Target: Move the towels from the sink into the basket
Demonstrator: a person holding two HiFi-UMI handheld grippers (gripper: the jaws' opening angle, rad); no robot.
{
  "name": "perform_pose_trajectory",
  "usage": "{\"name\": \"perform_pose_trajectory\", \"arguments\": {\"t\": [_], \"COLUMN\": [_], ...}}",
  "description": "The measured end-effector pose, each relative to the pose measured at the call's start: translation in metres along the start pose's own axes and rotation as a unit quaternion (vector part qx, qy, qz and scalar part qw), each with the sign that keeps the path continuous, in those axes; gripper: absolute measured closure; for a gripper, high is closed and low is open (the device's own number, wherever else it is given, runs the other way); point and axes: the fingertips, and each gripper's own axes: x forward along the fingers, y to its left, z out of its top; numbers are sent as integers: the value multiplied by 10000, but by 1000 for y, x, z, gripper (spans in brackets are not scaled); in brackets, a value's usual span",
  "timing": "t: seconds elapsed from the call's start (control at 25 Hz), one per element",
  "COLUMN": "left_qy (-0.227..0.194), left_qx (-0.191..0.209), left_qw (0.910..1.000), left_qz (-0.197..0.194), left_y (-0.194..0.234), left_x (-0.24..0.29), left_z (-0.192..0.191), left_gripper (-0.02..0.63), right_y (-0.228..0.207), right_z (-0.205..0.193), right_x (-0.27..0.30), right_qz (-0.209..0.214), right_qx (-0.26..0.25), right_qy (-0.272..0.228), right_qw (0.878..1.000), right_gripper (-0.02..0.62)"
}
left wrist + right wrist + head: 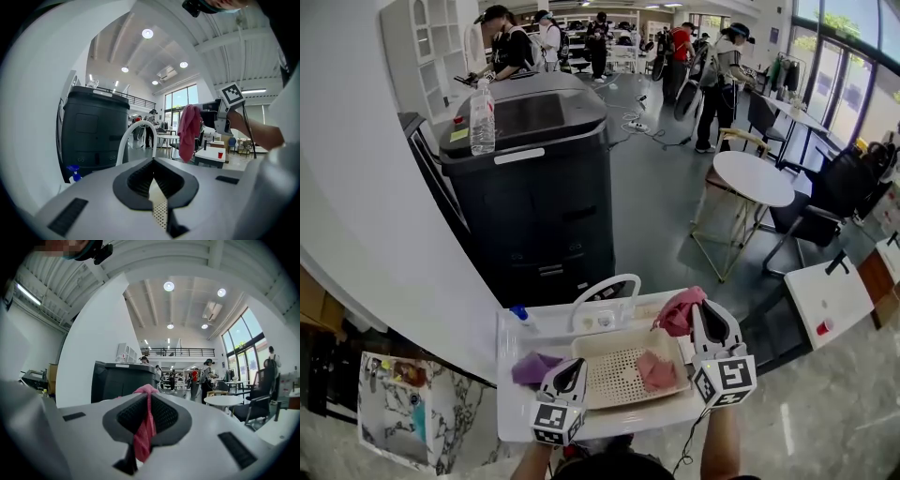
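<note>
Head view: right gripper [704, 309] clamped on pink towel [679, 313], raised at sink's [514, 412] far right corner, just beside basket [592, 341]. Left gripper [571, 369] closed, empty. Purple towel [534, 367] lay in sink. Risk: thin pinch could slip, or early release could drop towel outside basket rim.

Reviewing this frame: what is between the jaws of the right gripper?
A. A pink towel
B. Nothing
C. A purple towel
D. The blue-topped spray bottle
A: in the right gripper view the right gripper has its jaws closed on a pink towel, and the head view shows that towel held up beside the basket.
</note>
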Motion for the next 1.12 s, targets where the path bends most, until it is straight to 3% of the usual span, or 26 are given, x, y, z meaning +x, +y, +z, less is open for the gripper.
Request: {"name": "perform_pose_trajectory", "arguments": {"t": [0.48, 1.12], "left_qy": [156, 550], "left_qx": [26, -4], "left_qw": [9999, 9984], "left_qz": [-23, -144], "left_y": [9, 19], "left_x": [-5, -3], "left_z": [-8, -34], "left_gripper": [603, 603], "right_y": [18, 68], "right_z": [-44, -129], "right_x": [-12, -18], "right_qz": [-43, 256], "right_qx": [291, 522], "right_qy": [366, 1180], "right_qw": [9989, 9913], "right_gripper": [549, 549]}}
